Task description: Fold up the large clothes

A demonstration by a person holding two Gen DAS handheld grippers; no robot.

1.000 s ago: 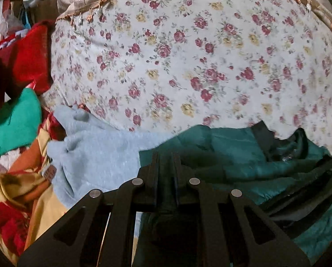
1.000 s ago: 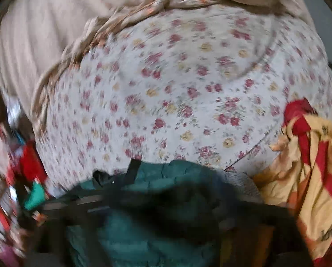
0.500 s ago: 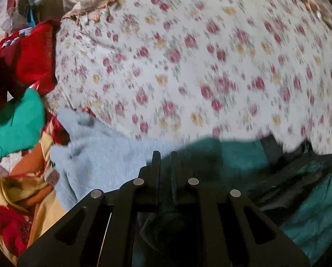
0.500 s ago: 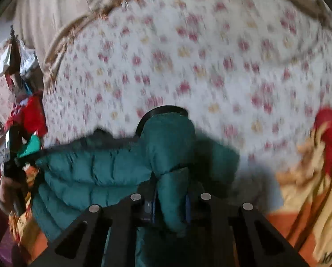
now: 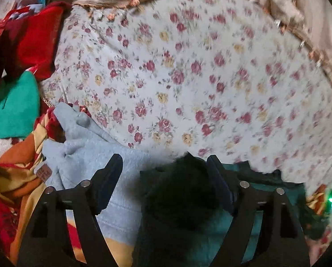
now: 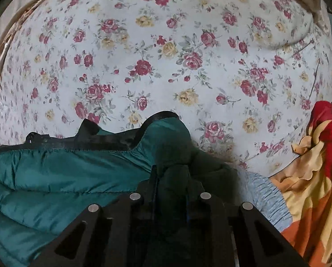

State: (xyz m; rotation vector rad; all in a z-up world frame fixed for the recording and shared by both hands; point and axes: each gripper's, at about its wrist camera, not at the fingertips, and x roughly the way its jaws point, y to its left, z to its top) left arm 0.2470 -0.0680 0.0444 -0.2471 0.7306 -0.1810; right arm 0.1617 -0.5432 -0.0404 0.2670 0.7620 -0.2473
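Note:
A dark green puffer jacket [image 6: 65,173] with black trim lies crumpled at the near edge of a flowered bedsheet [image 6: 166,55]. My right gripper [image 6: 170,175] is shut on a bunched fold of the jacket, which bulges up between and beyond its fingers. In the left wrist view my left gripper [image 5: 166,169] stands wide with its jaws opening. A dark hump of the jacket [image 5: 188,195] sits loose between them, close to the right-hand finger [image 5: 217,171]. The left-hand finger [image 5: 112,171] hangs over a grey sweater [image 5: 88,151].
A yellow, orange and red blanket [image 6: 317,166] is heaped to the right of the jacket, with the grey sweater's ribbed hem [image 6: 266,191] beside it. Red clothing [image 5: 32,44] and a bright green cloth [image 5: 12,106] pile up at the left. A beige fringed cover [image 5: 299,22] borders the far side.
My left gripper has opened and let go of the jacket fold it pinched, and has lifted a little. The right gripper has shut on the jacket and come down toward the bed.

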